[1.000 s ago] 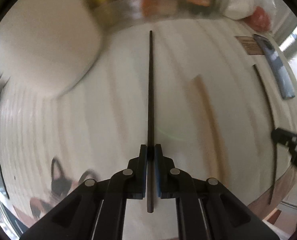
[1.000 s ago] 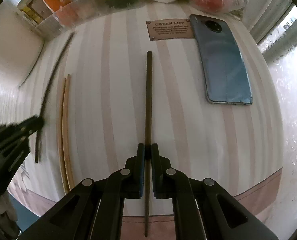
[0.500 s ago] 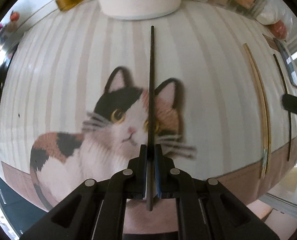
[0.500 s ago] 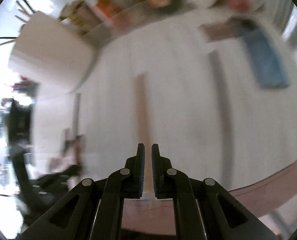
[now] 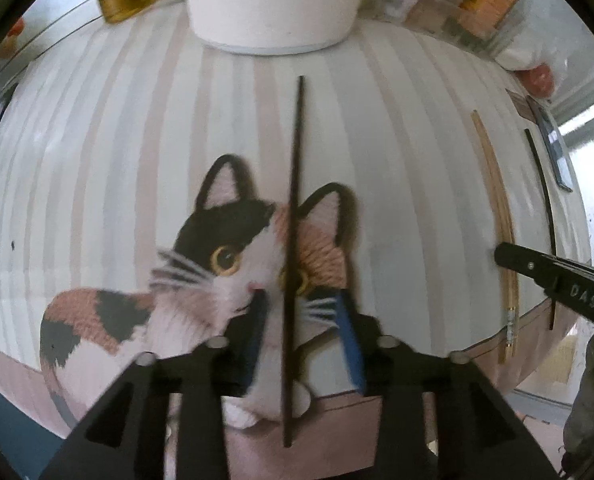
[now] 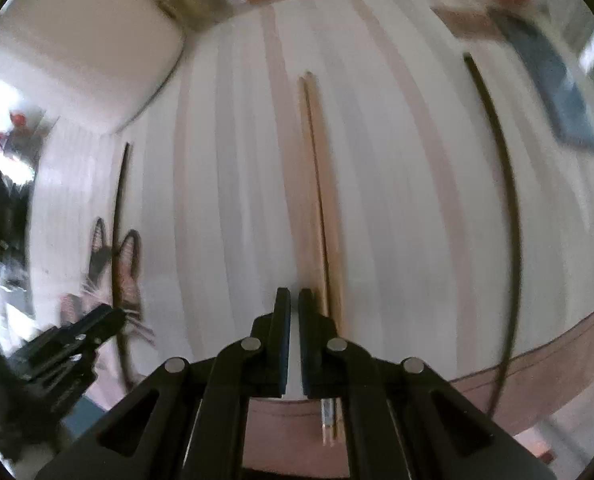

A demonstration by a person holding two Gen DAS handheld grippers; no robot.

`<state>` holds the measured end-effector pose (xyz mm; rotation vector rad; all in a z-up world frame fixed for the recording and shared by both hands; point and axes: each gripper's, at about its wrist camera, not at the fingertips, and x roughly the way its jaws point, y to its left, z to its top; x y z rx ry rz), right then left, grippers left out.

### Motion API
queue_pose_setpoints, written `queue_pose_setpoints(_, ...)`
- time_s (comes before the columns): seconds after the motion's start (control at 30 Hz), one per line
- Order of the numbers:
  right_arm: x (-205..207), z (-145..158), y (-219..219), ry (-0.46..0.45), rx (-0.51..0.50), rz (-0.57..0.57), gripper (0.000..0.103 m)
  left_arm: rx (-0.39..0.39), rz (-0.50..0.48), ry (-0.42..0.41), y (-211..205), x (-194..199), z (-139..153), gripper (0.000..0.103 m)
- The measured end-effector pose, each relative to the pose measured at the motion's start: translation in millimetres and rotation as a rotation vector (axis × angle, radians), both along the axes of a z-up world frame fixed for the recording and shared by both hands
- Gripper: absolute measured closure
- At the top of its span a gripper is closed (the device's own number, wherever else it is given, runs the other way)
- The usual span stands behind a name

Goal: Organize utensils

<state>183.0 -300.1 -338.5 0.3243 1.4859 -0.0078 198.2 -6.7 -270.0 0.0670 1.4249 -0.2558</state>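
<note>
A black chopstick [image 5: 293,240] lies lengthwise over the cat print on the striped tablecloth [image 5: 97,160]. My left gripper [image 5: 301,308] hovers over its near end with its jaws opening; the blue pads [image 5: 351,340] stand apart on either side and do not touch it. My right gripper [image 6: 291,298] is shut on nothing, just left of a pair of wooden chopsticks [image 6: 321,200]. A second black chopstick [image 6: 501,184] lies to the right of that pair. The right gripper [image 5: 505,256] also shows at the right edge of the left wrist view.
A white round container [image 5: 273,0] stands at the back of the table, with bottles and packets behind it. A phone [image 6: 553,100] lies at the far right. The table's front edge [image 6: 537,344] runs close under both grippers.
My left gripper carried the black chopstick over the cat print and its jaws have parted from it. My right gripper let go of its black chopstick and moved left to the wooden pair.
</note>
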Motion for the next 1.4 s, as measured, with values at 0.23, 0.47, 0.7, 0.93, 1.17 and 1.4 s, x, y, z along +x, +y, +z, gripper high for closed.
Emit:
queue_pose_setpoints(0.23,-2,2,27,0.009,-0.043,0.051,0.103,0.071,-0.018,-0.061,-21,16,-4,0.067)
queue_pose_setpoints(0.47,-10,28,12,-0.047,0.011,-0.043,0.1,0.08,0.042,-0.083,-11,48,-6,0.099)
queue_pose_setpoints(0.7,-9,9,-22,-0.012,0.032,-0.122,0.1,0.085,0.062,-0.073,14,49,-3,0.099)
queue_pose_setpoints(0.93,-19,8,-59,0.002,0.015,-0.196,0.1,0.087,0.066,-0.074,13,45,-6,0.098)
queue_pose_setpoints(1.17,-10,23,-47,-0.047,-0.003,-0.101,0.093,0.085,0.071,-0.076,19,44,-2,0.097)
queue_pose_setpoints(1.4,9,12,-12,0.006,-0.151,0.012,0.096,0.084,0.072,-0.072,16,50,-3,0.097)
